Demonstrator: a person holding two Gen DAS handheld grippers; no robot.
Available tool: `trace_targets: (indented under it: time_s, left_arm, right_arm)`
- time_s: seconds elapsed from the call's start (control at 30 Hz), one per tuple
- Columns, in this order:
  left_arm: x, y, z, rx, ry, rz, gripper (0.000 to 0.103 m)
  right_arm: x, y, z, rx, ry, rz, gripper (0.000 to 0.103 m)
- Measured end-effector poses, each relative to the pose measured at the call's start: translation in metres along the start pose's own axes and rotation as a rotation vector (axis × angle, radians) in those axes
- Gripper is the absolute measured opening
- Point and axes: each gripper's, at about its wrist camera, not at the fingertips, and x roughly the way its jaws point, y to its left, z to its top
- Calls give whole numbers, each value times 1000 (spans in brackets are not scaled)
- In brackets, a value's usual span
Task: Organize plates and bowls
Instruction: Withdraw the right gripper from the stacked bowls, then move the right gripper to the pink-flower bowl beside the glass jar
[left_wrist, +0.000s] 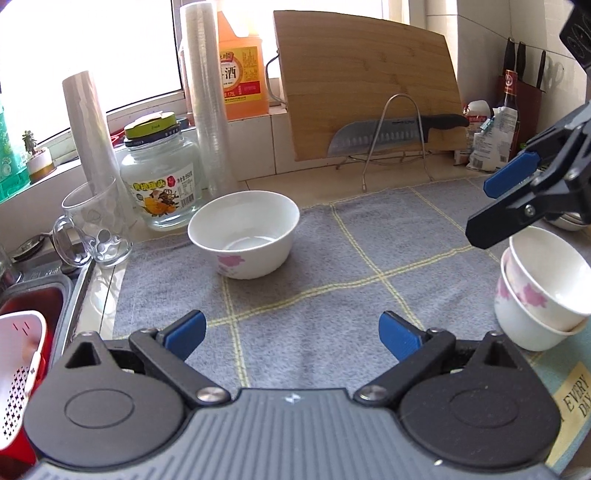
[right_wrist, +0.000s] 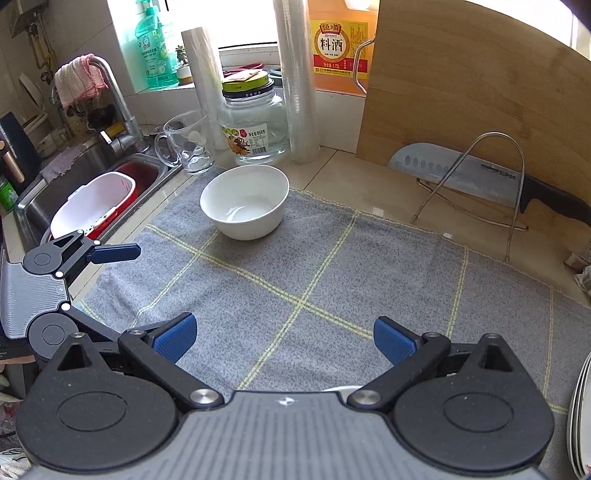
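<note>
The left gripper (left_wrist: 291, 334) hangs low over the grey checked towel (left_wrist: 314, 302) with its blue-padded jaws spread wide and nothing between them. Only bare towel lies in the gap. To its right, at the towel's edge, two small white bowls with pink flowers (left_wrist: 543, 291) sit nested, the upper one tilted; they lie outside the jaws, off to the side.

The right gripper (right_wrist: 282, 338) is also spread wide and empty, over the same towel. In the left wrist view its fingers reach in just above the nested pair without touching it.

Farther ahead, well apart from both sets of jaws, a larger white bowl (right_wrist: 244, 201) stands upright and empty near the towel's far corner. Behind it are a glass mug (right_wrist: 186, 146) and a glass jar (right_wrist: 255, 125). A cutting board (left_wrist: 369, 85) leans on the wall, with a knife (left_wrist: 399, 134) in a wire stand. Stacked plate rims (right_wrist: 580, 417) show at the right wrist view's lower right edge.
</note>
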Motion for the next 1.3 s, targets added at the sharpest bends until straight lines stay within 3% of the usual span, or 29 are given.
trace_targets:
  time_s: [0.4, 0.77, 0.97, 1.3]
  left_arm:
    - [46, 38, 10, -5, -54, 7, 100]
    - [85, 47, 24, -21, -62, -21, 100]
    - [95, 51, 30, -25, -63, -33, 99]
    - [95, 50, 33, -18, -80, -62, 97]
  right_arm:
    - [54, 25, 61, -21, 48, 6, 103]
    - [115, 25, 111, -31, 89, 65, 103]
    - [141, 21, 123, -43, 108, 69, 101]
    - [165, 15, 131, -38, 129, 99, 87]
